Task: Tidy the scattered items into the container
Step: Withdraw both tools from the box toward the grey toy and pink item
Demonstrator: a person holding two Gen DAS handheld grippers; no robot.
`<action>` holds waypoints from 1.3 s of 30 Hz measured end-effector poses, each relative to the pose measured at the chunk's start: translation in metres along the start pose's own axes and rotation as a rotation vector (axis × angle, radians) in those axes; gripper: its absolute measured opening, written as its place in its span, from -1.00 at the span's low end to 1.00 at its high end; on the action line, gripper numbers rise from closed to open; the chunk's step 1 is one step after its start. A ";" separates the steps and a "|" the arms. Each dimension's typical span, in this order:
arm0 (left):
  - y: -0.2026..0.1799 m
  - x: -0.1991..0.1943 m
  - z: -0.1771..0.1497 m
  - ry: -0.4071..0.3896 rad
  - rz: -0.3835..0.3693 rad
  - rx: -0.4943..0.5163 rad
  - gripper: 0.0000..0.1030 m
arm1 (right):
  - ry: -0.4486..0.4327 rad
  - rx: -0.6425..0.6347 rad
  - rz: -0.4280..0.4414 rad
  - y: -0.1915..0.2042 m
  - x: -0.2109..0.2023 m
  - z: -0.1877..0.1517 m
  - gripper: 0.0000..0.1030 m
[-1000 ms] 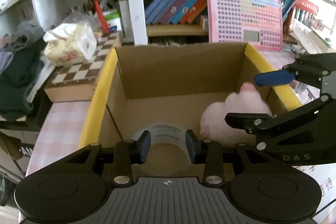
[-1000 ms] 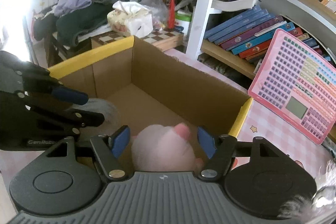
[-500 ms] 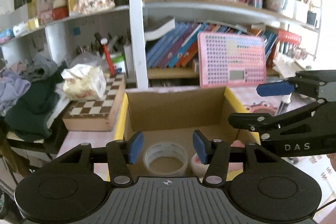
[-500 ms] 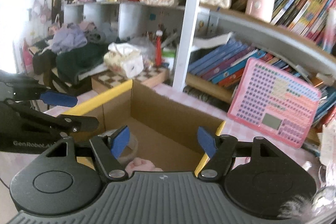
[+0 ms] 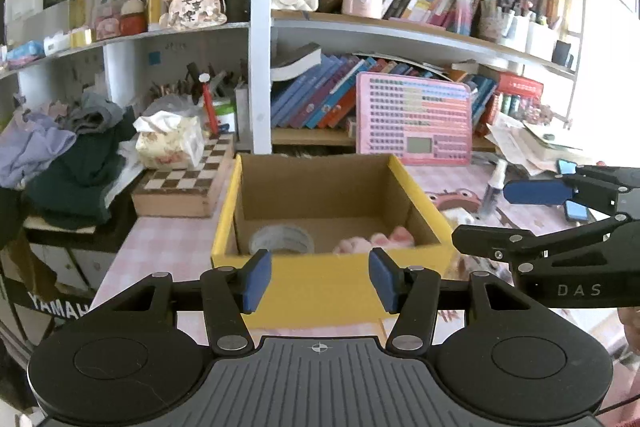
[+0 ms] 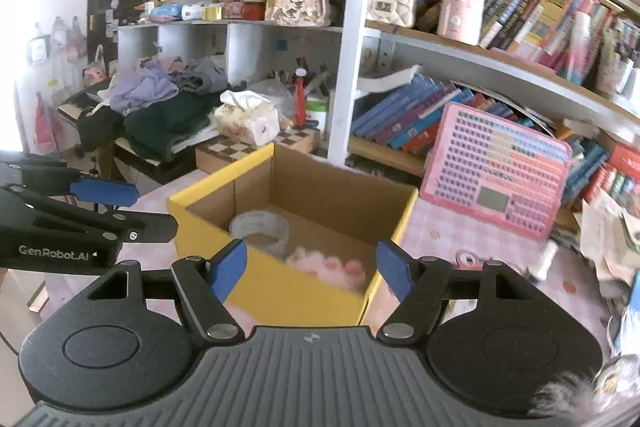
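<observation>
A cardboard box with a yellow rim (image 5: 328, 287) (image 6: 288, 291) stands on the pink checked table. Inside lie a roll of clear tape (image 5: 282, 239) (image 6: 260, 225) and a pink plush toy (image 5: 376, 241) (image 6: 328, 265). My left gripper (image 5: 318, 283) is open and empty, held back from the box's near wall. My right gripper (image 6: 312, 273) is open and empty, near the box's front corner. Each gripper shows in the other's view, the right gripper (image 5: 552, 223) to the right and the left gripper (image 6: 80, 215) to the left.
A pink keyboard toy (image 5: 416, 119) (image 6: 496, 179) leans on the bookshelf behind the box. A chessboard box (image 5: 188, 183) with a tissue pack (image 5: 168, 141) stands at left beside piled clothes (image 5: 60, 163). Papers, a small bottle (image 5: 490, 189) and a phone (image 5: 576, 211) lie at right.
Both grippers have pulled up and back out of the box. The tape roll and the plush toy stay inside it. The left jaws stand wider apart.
</observation>
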State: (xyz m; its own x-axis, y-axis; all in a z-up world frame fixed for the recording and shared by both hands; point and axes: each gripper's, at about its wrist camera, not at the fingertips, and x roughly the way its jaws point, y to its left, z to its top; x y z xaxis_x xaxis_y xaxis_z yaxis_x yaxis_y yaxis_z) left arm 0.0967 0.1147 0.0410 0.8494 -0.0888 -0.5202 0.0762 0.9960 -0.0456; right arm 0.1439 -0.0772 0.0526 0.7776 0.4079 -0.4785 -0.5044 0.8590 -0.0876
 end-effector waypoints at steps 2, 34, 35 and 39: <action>-0.003 -0.009 -0.007 0.005 -0.009 0.003 0.07 | 0.010 0.019 -0.018 0.005 -0.011 -0.010 0.36; -0.043 -0.043 -0.087 0.209 -0.126 0.095 0.54 | 0.239 0.257 -0.243 0.042 -0.074 -0.108 0.64; -0.044 -0.042 -0.087 0.212 -0.129 0.100 0.55 | 0.243 0.259 -0.249 0.041 -0.074 -0.108 0.64; -0.049 -0.039 -0.086 0.216 -0.144 0.111 0.57 | 0.255 0.275 -0.276 0.036 -0.077 -0.112 0.64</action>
State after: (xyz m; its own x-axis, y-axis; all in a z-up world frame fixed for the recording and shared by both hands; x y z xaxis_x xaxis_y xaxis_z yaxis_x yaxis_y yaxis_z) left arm 0.0149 0.0693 -0.0096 0.6958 -0.2156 -0.6851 0.2550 0.9659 -0.0451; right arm 0.0236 -0.1122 -0.0113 0.7345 0.0926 -0.6723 -0.1464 0.9889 -0.0236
